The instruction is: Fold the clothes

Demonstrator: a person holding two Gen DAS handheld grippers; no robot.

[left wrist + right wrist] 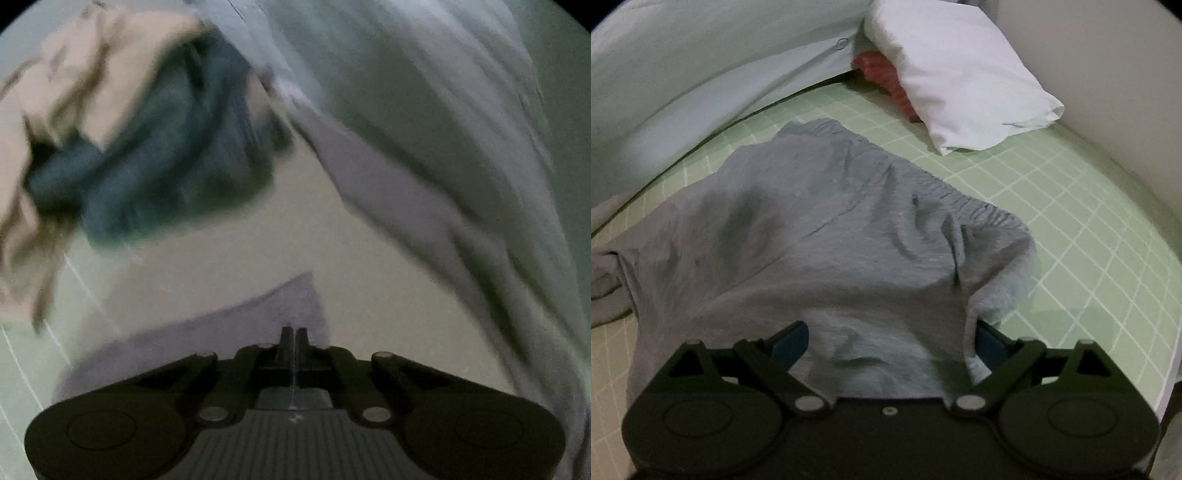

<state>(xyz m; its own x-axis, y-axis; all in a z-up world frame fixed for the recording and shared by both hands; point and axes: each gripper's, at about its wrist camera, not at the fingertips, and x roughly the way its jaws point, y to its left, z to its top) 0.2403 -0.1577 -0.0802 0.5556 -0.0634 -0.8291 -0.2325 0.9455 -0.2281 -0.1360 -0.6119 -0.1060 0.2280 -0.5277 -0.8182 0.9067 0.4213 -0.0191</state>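
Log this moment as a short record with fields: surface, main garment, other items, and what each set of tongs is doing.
surface: green gridded sheet
main garment: grey shorts, spread out and wrinkled, elastic waistband at the far end
other items: white pillow over a red cloth; dark blue cloth and beige cloth piled together, blurred
left tongs: shut, a grey fabric corner at their tips; grip cannot be confirmed
right tongs: open wide, near edge of the shorts bunched between the fingers
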